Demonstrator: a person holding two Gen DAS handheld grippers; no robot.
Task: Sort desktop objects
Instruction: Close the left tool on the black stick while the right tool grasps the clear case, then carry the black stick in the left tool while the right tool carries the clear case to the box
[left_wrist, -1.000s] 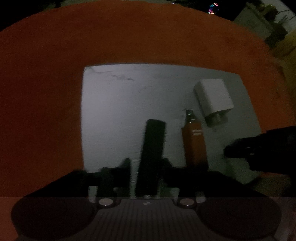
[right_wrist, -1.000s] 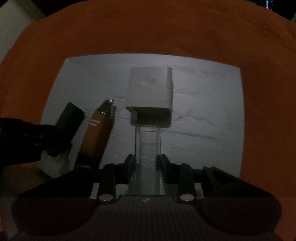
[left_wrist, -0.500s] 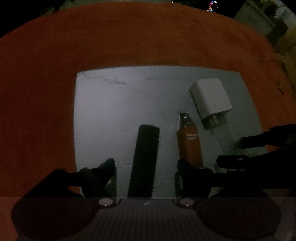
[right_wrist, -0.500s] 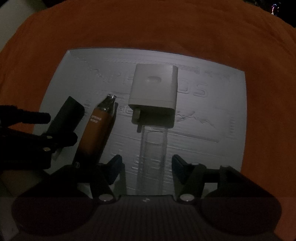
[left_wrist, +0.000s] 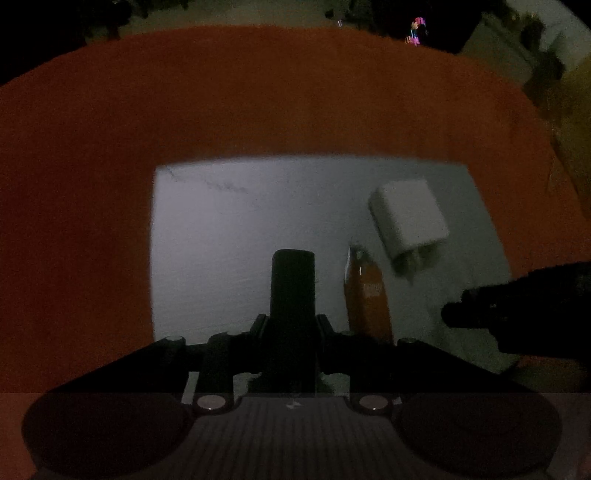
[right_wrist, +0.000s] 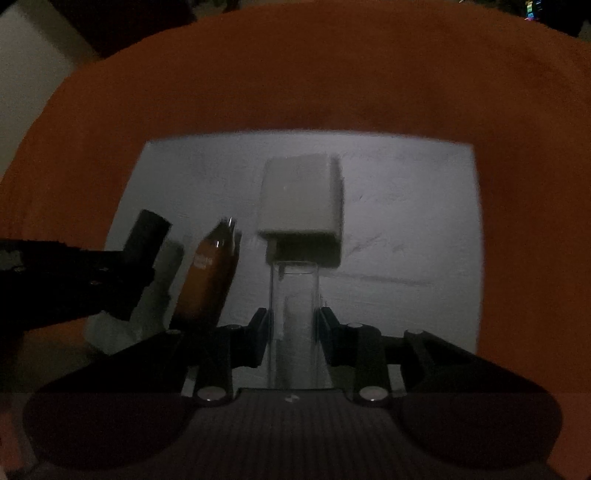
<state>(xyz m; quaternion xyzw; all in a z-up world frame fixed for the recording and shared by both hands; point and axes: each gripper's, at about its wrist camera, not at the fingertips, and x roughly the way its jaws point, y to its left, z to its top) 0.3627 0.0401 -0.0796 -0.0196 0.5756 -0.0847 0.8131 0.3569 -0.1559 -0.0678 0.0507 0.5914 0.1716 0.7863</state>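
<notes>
Now black bar (left_wrist: 292, 284) between left tongs (left_wrist: 291, 328).

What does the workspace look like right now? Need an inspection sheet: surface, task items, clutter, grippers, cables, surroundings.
Surface: grey mat lying on an orange cloth; dim light.
Job's things: black bar, clear tube, brown pen-shaped device and white plug adapter, all over the mat.
Clutter: nothing seen.
Grippers: left gripper has its jaws closed on the black bar; right gripper has its jaws closed on the clear tube. Both have just closed.
Cables: nothing seen.
Surroundings: dark room; small coloured lights beyond the cloth.
</notes>
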